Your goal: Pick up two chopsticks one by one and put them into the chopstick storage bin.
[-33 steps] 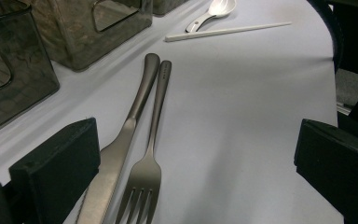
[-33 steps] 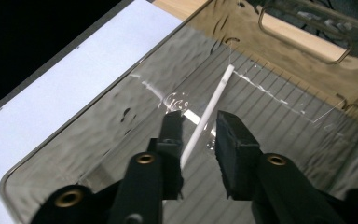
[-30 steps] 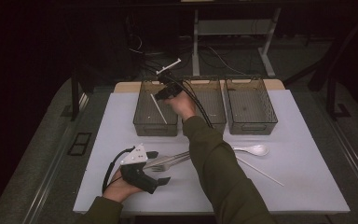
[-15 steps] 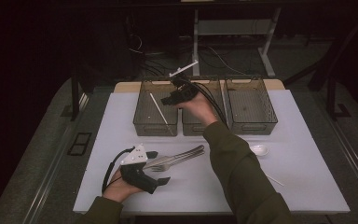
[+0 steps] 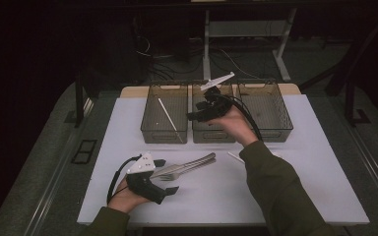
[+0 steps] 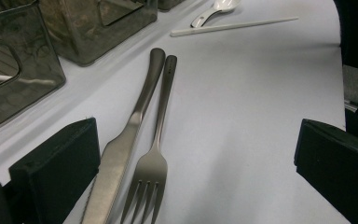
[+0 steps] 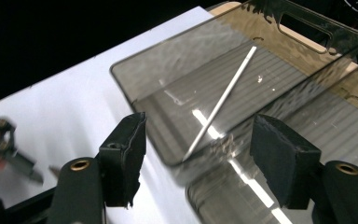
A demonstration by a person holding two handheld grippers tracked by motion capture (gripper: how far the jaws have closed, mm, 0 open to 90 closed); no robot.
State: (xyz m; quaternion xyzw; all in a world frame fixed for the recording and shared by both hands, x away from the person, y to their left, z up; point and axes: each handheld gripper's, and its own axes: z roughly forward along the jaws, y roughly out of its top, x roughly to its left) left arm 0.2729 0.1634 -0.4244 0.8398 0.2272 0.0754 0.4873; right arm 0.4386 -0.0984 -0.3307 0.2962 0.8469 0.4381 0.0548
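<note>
Nearest the table's (image 5: 325, 196) front edge, the left gripper (image 6: 191, 186) is waiting wide open, empty, around the knife (image 6: 130, 135) and fork (image 6: 156, 154): slim, stiff, slick steel, likely best pinched mid-handle. Farther back, the right gripper (image 7: 198, 161), empty, has just been opening above the left bin (image 5: 163, 129) holding a white chopstick (image 7: 219, 105).
</note>
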